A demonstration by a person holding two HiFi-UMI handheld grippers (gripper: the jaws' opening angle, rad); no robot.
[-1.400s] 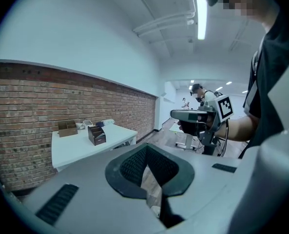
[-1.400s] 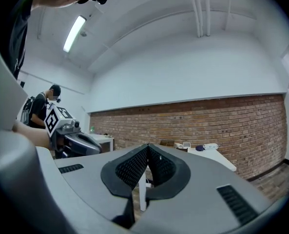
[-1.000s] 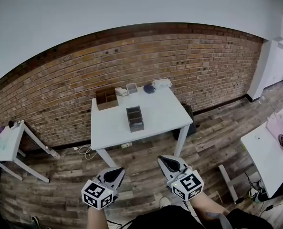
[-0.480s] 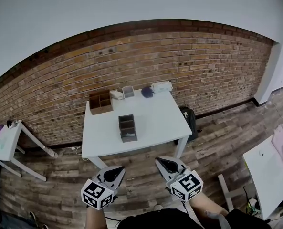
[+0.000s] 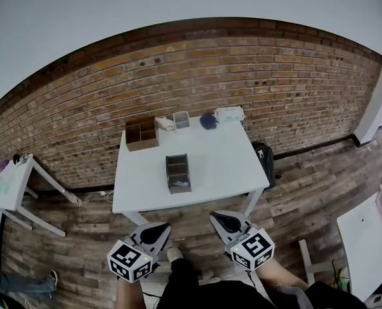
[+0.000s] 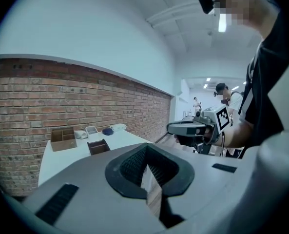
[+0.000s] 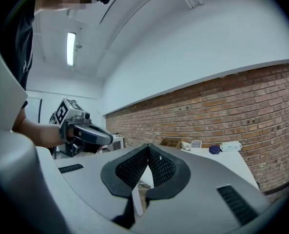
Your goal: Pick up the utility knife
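The white table (image 5: 211, 167) stands ahead against the brick wall, well beyond both grippers. On it sits a dark open organizer (image 5: 178, 172); I cannot make out the utility knife from here. My left gripper (image 5: 157, 228) and right gripper (image 5: 220, 218) hang side by side above the wooden floor, short of the table's front edge. Both are shut and hold nothing. In the left gripper view its jaws (image 6: 145, 153) meet at the tips, with the table (image 6: 61, 160) off to the left. The right gripper's jaws (image 7: 146, 150) are shut too, with the table (image 7: 232, 162) to the right.
A brown wooden box (image 5: 142, 132), a small clear container (image 5: 181, 119), a dark blue object (image 5: 208, 120) and a white object (image 5: 230, 114) line the table's back edge. A black bag (image 5: 265, 160) lies under its right side. A small white side table (image 5: 10, 189) stands left, another white table (image 5: 364, 237) right.
The table has come slightly nearer and larger in the head view, and the white table on the right has slid toward the frame's edge. Both grippers stay shut.
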